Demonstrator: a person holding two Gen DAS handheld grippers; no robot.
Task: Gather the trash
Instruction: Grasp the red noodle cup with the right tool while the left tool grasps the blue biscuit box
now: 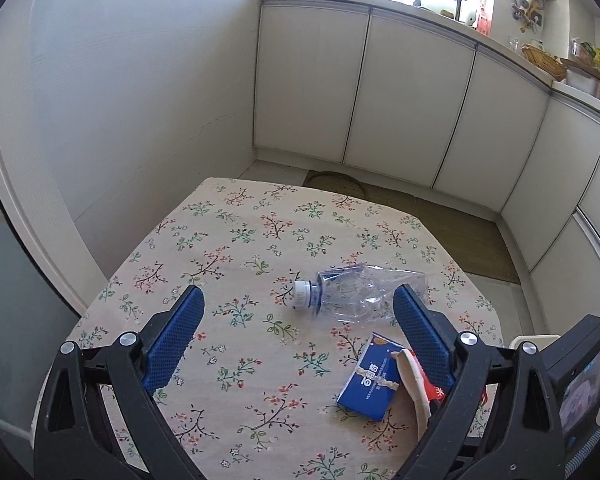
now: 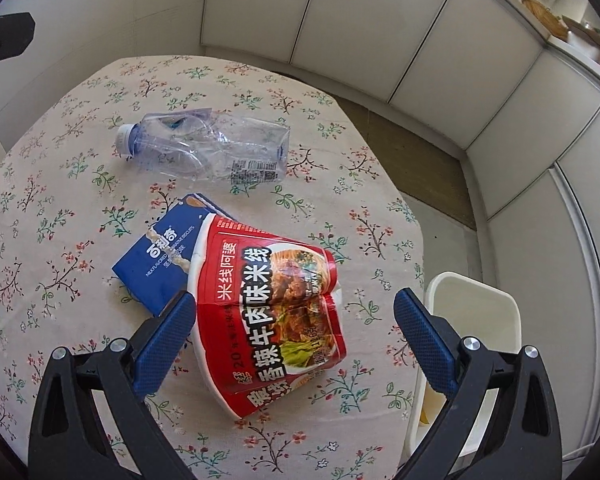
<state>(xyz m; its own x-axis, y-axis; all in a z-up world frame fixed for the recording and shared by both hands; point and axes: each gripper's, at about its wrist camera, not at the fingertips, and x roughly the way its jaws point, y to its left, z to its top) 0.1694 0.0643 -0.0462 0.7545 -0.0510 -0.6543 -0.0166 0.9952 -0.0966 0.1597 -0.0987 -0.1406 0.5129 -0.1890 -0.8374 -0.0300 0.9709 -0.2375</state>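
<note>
A crushed clear plastic bottle (image 1: 352, 296) (image 2: 208, 146) with a white cap lies on its side on the floral tablecloth (image 1: 236, 248) (image 2: 60, 200). Nearer lies a blue biscuit box (image 1: 370, 376) (image 2: 156, 256), and a flattened red noodle cup (image 2: 272, 316) (image 1: 416, 384) rests partly over it. My left gripper (image 1: 298, 302) is open above the table, with the bottle just beyond its right finger. My right gripper (image 2: 296, 308) is open and hovers over the red cup, which lies between its fingers. Neither holds anything.
A white bin (image 2: 468, 344) stands off the table's right edge, under my right gripper's right finger. White cabinets (image 1: 400, 96) run along the far and right sides, with a brown mat (image 1: 452, 232) on the floor. A wall stands to the left.
</note>
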